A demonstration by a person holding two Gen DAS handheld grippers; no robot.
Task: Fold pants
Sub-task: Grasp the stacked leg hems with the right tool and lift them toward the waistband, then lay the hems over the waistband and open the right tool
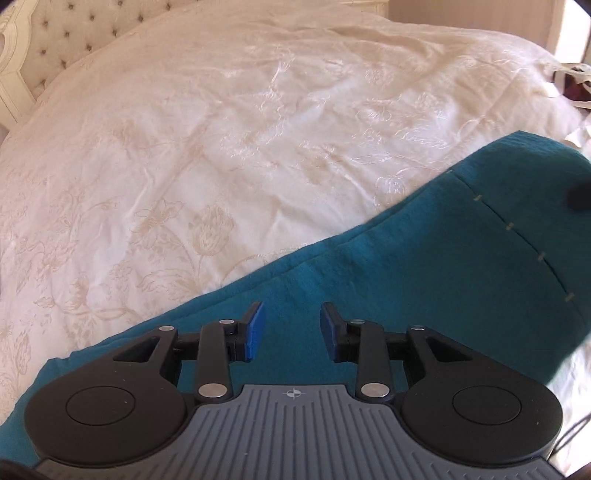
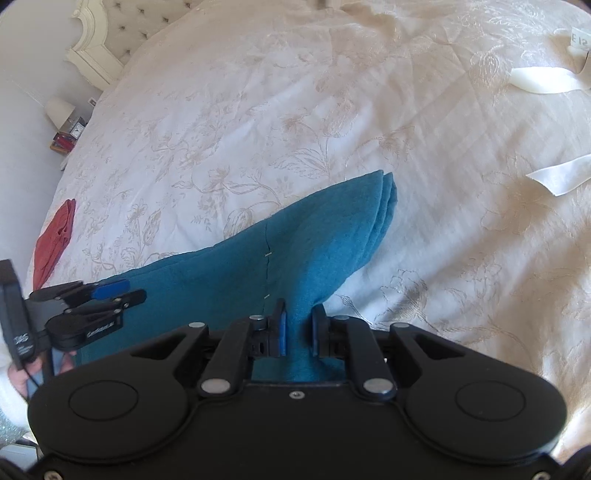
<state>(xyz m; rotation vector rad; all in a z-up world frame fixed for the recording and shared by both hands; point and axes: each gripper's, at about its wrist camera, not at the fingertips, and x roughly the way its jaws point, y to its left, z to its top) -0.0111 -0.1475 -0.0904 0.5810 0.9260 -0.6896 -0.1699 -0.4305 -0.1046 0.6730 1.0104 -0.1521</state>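
The teal pants (image 1: 424,266) lie folded in layers on the cream bedspread (image 1: 221,147); a stitched seam crosses them. In the right wrist view the pants (image 2: 325,236) stretch away, their layered edge at the far end. My right gripper (image 2: 298,328) is shut on a bunched part of the pants, lifting it. My left gripper (image 1: 292,325) is open, hovering over the pants with nothing between its blue pads. It also shows in the right wrist view (image 2: 110,290) at the left, above the cloth.
A red garment (image 2: 53,240) lies near the bed's left edge. White ribbon strips (image 2: 543,79) lie at the far right. A tufted headboard (image 1: 59,33) stands at the back, and a nightstand with a clock (image 2: 72,127) beside the bed.
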